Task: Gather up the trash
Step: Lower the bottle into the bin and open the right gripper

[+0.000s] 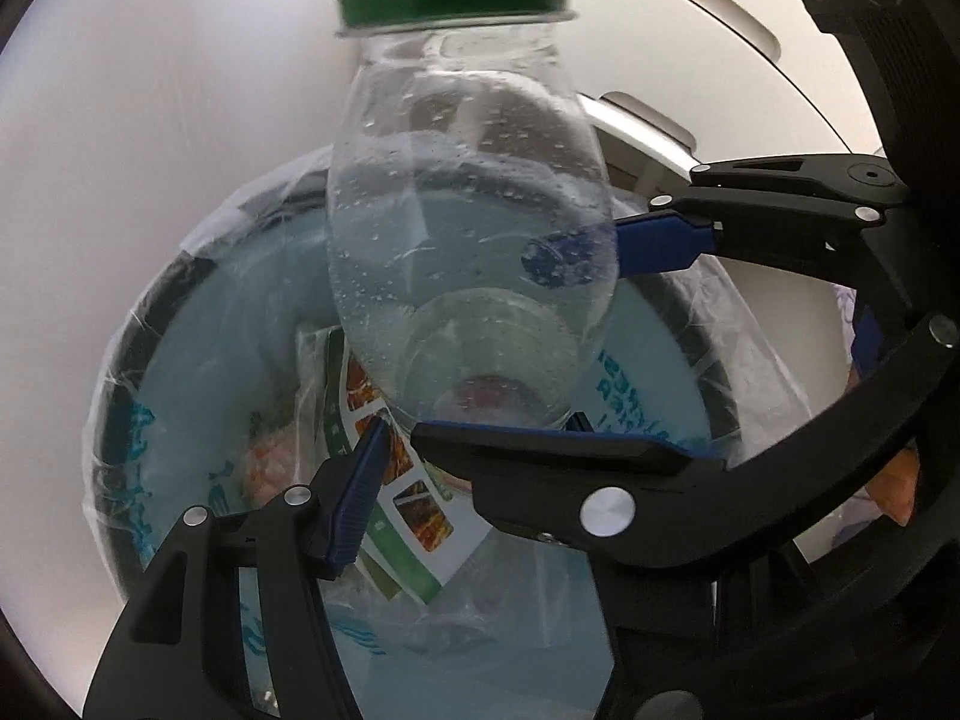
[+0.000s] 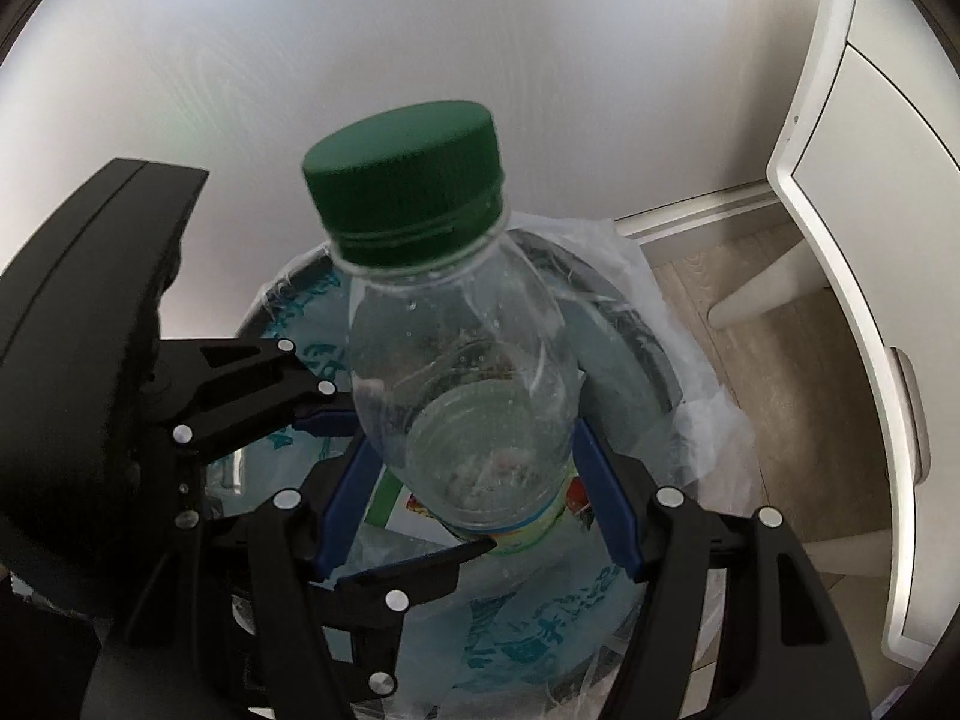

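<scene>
Left gripper (image 1: 474,360): clamped on the bottle's (image 1: 468,228) base, center frame.
Right gripper (image 2: 474,510): also clamped on it.
Bottle: capped, held by 2 grippers above the bin (image 2: 624,336).
Done: paper (image 1: 390,480) already inside.
Left: release bottle into bin.

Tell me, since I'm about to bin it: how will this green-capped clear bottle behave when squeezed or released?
The bottle looks empty apart from droplets, so probably light. Its thin clear wall may dent under a squeeze, though the screwed-on cap should trap air and stiffen it. Round and smooth, it could slip or roll.
</scene>
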`<move>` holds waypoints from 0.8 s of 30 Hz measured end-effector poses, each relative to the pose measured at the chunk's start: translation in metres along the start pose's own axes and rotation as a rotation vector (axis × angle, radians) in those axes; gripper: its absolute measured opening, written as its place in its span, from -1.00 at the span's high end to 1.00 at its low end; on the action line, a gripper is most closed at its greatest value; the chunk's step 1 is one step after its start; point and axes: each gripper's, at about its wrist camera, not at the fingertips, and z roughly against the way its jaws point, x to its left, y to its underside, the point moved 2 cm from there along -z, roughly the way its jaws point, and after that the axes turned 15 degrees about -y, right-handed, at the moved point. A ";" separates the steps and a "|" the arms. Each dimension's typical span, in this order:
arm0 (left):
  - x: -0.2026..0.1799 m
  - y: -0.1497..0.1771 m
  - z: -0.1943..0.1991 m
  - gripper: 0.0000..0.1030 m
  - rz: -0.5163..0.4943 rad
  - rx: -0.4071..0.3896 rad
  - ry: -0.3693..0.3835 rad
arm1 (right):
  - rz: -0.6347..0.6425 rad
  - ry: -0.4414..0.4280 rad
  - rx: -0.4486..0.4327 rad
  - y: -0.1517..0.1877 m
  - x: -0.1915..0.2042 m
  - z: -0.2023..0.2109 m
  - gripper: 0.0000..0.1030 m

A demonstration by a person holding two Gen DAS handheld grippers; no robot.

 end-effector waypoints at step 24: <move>-0.009 0.015 0.002 -0.45 -0.031 -0.002 -0.056 | 0.035 0.039 0.003 0.007 0.005 0.004 -0.24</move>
